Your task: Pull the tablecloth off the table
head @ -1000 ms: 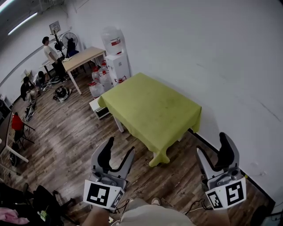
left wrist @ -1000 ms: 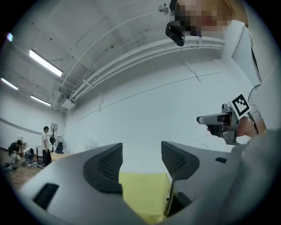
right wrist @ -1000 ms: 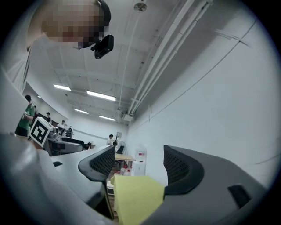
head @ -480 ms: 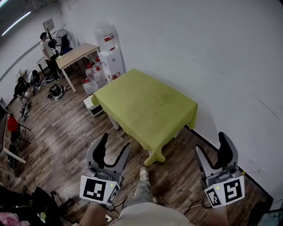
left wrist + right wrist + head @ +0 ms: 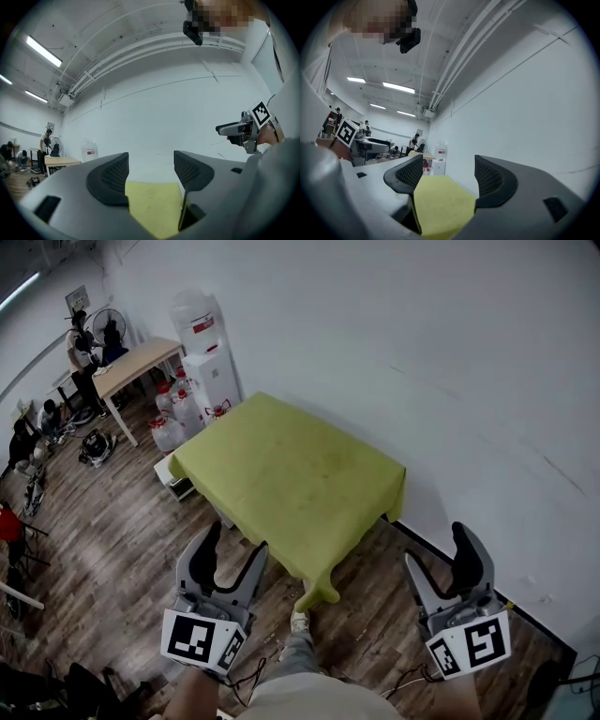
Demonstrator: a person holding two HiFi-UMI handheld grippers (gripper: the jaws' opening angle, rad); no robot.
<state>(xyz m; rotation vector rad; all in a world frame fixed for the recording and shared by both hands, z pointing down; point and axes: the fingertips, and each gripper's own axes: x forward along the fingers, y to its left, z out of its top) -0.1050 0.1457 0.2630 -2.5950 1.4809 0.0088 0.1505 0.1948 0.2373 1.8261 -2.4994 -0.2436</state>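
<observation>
A yellow-green tablecloth (image 5: 291, 474) covers a table that stands against the white wall, and one corner hangs down towards me. My left gripper (image 5: 234, 542) is held in the air over the floor, short of the table's near left edge. Its jaws are opening and nothing is between them. My right gripper (image 5: 438, 549) is open and empty, off the table's near right corner. The left gripper view shows the tablecloth (image 5: 152, 206) beyond the left gripper (image 5: 151, 171). In the right gripper view the tablecloth (image 5: 440, 206) lies ahead of the right gripper (image 5: 443, 171).
A water dispenser (image 5: 211, 371) and several water jugs (image 5: 173, 418) stand behind the table's far left end. A wooden table (image 5: 136, 362) and people are at the far left. My shoe (image 5: 300, 622) and cables lie on the wood floor below.
I have stepped closer to the table, which has drawn nearer to the grippers. Both grippers have come forward with me, still empty.
</observation>
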